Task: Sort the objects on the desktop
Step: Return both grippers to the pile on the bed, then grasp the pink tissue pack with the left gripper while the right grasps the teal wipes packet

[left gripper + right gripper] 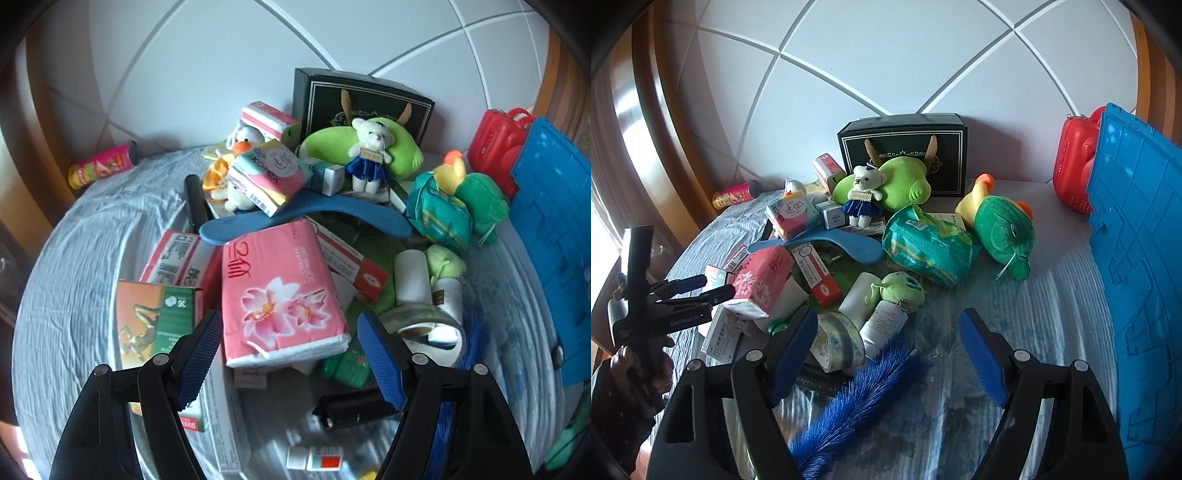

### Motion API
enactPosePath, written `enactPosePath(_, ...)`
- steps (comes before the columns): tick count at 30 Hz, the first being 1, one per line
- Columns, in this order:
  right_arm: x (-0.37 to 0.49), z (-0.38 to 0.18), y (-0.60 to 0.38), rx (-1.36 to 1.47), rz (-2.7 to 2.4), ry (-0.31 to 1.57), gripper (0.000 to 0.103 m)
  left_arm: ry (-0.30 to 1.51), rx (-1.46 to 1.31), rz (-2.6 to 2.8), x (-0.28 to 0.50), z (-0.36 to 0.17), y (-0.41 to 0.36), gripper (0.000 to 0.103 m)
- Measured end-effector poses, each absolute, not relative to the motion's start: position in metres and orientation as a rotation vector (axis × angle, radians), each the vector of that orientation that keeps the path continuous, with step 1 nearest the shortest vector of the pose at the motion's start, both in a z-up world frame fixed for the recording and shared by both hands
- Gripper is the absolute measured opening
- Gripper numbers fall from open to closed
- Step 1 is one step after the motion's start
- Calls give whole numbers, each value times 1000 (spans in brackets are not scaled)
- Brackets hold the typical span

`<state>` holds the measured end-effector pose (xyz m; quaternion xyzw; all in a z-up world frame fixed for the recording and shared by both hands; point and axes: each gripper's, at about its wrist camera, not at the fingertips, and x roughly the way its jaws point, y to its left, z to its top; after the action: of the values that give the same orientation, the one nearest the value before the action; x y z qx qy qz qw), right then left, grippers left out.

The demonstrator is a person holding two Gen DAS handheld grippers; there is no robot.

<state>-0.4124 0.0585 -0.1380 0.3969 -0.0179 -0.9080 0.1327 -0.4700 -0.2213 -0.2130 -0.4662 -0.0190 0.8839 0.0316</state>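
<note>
Both grippers' fingers spread wide over the cluttered desk.
Left gripper (290,354) straddles the near end of the pink tissue pack (280,291), holding nothing; right gripper (888,356) hangs open above tape roll (836,341) and blue brush (857,402). Items beneath the pack are hidden.

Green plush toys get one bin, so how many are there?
3: big plush behind the white bear, frog plush right of the teal pack, one-eyed plush near the tape roll. More may be buried.

Blue crate (1137,258) cut by frame edge; red case (1071,173) half hidden.
</note>
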Motion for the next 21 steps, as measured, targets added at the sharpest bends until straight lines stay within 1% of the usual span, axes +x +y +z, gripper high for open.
enactPosePath(5,-419,-143,63,1175,-2649,-85,79,-108,-1530,2637,-505,-236,-227,76)
enactPosePath(7,-426,-147,60,1185,-2652,-58,79,-179,-1546,2601,-515,-243,-231,76)
enactPosePath(9,-436,-152,57,1190,-2651,-15,79,-185,-1552,2604,-521,-245,-230,78)
enactPosePath(11,-453,-155,52,1179,-2646,59,79,-112,-1596,2605,-527,-253,-222,86)
enactPosePath(15,-501,-165,40,1150,-2586,214,79,22,-1618,2637,-534,-263,-211,86)
enactPosePath(18,-544,-180,27,1178,-2482,328,79,-84,-1615,2647,-537,-262,-219,86)
enactPosePath(21,-583,-208,11,1246,-2372,496,79,-53,-1613,2660,-538,-265,-218,86)
